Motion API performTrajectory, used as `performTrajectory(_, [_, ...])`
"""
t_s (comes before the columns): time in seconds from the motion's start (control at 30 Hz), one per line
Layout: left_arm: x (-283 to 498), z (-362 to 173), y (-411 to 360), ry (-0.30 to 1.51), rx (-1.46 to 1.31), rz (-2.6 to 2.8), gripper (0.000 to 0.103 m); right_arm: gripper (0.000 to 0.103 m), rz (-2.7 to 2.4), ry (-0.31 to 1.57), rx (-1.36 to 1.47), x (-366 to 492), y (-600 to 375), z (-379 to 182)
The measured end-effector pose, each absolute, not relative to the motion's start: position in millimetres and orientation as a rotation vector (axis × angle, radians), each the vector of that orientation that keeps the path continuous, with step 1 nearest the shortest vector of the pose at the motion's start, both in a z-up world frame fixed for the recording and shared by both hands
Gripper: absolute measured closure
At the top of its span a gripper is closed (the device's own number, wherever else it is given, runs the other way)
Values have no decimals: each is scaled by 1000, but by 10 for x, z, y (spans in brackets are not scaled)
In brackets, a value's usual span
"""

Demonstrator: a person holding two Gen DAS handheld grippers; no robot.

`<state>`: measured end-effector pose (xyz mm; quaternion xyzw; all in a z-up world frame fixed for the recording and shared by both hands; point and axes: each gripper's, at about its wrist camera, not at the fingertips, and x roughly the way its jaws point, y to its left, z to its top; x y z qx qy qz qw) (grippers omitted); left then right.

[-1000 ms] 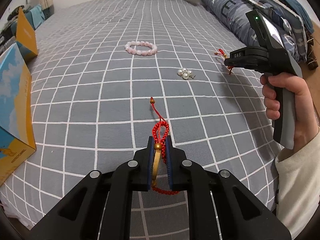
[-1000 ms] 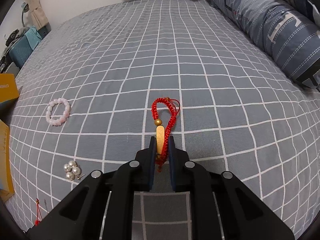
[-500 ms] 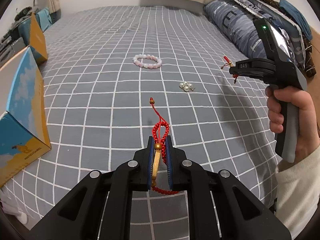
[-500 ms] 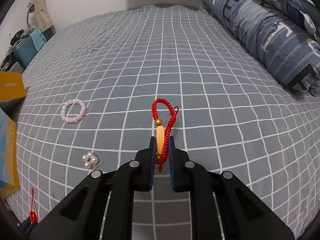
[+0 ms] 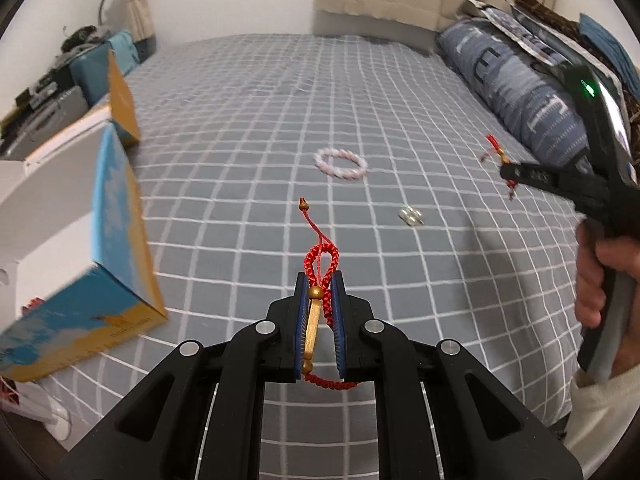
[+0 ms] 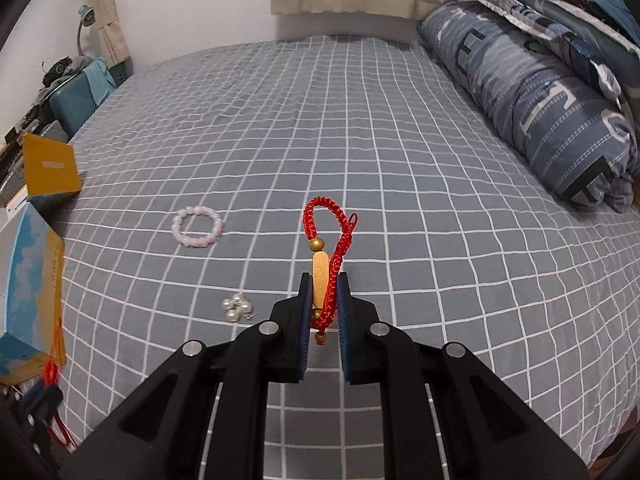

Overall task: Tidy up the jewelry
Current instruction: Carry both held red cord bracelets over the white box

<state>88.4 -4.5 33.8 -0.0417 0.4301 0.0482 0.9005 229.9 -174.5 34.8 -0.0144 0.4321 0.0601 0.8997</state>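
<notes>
Step in hand: carrying; each hand-held gripper has a red bracelet clamped and held above the bed (image 5: 248, 128), neither yet put away.
Left hand-held gripper (image 5: 318, 316): jaws nearly together, pinching a red cord bracelet (image 5: 320, 264) with a gold bar; one beaded tail sticks forward, a loop of cord hangs below the pads.
Right hand-held gripper (image 6: 323, 312): jaws nearly together, pinching a second red bracelet (image 6: 326, 240), its gold bar upright and the braided loop standing above the pads.
Box (image 5: 80, 240): blue and orange, open, white inside, at the bed's left edge, just left of the left gripper; probably where the jewelry goes.
Still on the bed: pink bead bracelet (image 5: 341, 163) and pearl cluster (image 6: 237, 307), apart from each other, both beyond the grippers.
Next move, as I judge it: bring each bracelet over the open box, lower it inside, then let go; the dangling tails could snag on the box rim, so clear the wall first.
Writing: small print on the box's orange lower face, too blurred to read; letters on the pillow (image 6: 532, 92), only parts such as "T" and "O" legible; a short white label on the right gripper's body in the left view, unreadable.
</notes>
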Motion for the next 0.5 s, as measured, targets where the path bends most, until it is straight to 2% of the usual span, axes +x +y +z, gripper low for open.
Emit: performTrajectory(0.5, [950,814,517,800,-140,216,92,92,216,853,-67,2067,-1065,710])
